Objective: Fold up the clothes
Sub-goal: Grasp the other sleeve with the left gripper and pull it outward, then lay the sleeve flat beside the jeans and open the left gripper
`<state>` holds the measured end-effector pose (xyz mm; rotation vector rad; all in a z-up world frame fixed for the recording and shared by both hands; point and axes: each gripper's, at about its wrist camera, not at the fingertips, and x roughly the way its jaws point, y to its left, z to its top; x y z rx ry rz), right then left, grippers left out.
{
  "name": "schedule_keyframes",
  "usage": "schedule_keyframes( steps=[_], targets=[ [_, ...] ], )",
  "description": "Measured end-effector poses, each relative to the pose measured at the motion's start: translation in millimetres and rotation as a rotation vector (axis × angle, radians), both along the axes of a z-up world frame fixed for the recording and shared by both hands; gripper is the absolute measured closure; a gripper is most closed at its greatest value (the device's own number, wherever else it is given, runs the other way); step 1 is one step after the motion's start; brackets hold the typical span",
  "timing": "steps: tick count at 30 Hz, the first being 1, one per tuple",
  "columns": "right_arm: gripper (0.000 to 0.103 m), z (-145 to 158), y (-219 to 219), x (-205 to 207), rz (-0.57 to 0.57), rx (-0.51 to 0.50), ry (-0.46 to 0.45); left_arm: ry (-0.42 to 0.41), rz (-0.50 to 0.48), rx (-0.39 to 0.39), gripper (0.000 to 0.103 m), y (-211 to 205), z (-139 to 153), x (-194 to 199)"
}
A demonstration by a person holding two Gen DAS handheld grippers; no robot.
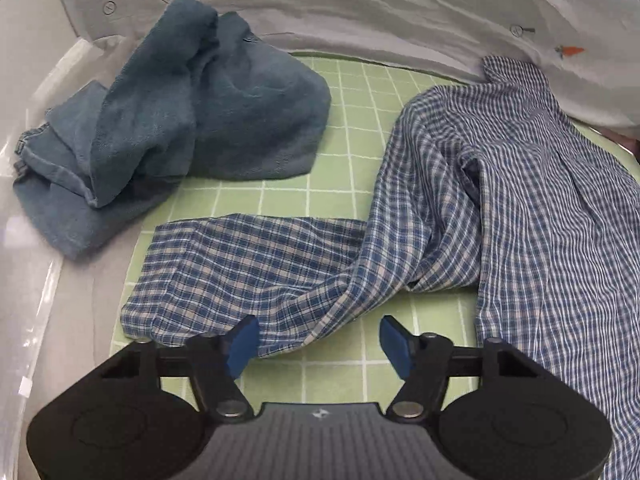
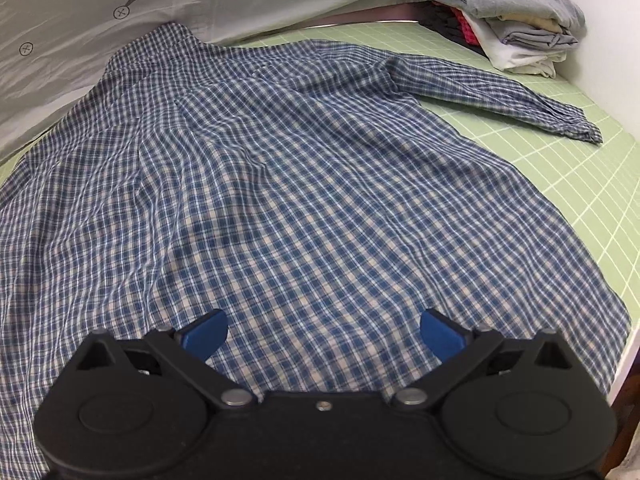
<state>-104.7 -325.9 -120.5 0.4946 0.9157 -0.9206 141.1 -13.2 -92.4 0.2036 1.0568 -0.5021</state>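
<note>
Plaid shirt [image 2: 304,184], beside crumpled blue garment [image 1: 192,120], folded stack [image 2: 516,20].

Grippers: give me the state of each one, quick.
Left gripper: open, holding nothing, over the plaid shirt sleeve.
Right gripper: open, holding nothing, over the shirt's body.

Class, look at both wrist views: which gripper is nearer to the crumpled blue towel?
Left. The left gripper, open, hovers by the plaid shirt sleeve with the blue towel just ahead. The right gripper, open, sits over the shirt's body; no towel in its view.
</note>
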Motion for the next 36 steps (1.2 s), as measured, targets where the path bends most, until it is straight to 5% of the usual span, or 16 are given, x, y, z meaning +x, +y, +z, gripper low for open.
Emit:
schedule_keyframes(
  steps=[1,4,8,16,18,21,26,28,31,34,36],
  targets=[
    [0.000,0,0,0,0.001,0.002,0.001,0.015,-0.005,-0.013,0.057,0,-2,1],
    [0.000,-1,-2,1,0.005,0.003,-0.005,0.045,-0.012,-0.036,0.097,1,-5,2],
    [0.000,-4,-3,2,0.010,0.016,-0.011,0.053,-0.002,-0.077,0.103,5,4,-6],
    [0.000,-8,-10,-4,-0.001,0.033,-0.024,0.165,-0.038,-0.382,0.103,35,69,-34],
    [0.000,-9,-12,-6,-0.011,0.040,-0.025,0.143,0.000,-0.382,0.103,44,80,-32],
    [0.000,-10,-14,-6,-0.026,0.051,-0.028,0.065,0.133,-0.283,0.103,63,70,-15],
    [0.000,-11,-13,-1,-0.012,0.058,-0.023,-0.012,0.365,-0.095,0.098,93,43,19],
    [0.000,-11,-10,1,-0.004,0.061,-0.019,-0.001,0.381,-0.052,0.079,99,39,24],
    [0.000,-11,-5,1,0.001,0.058,-0.006,0.035,0.410,-0.110,0.051,111,35,20],
    [0.000,-13,-2,0,-0.009,0.063,0.009,0.091,0.411,-0.133,0.038,116,21,8],
    [0.000,-15,0,1,-0.009,0.065,0.018,0.124,0.399,-0.073,0.038,110,9,2]
  ],
)
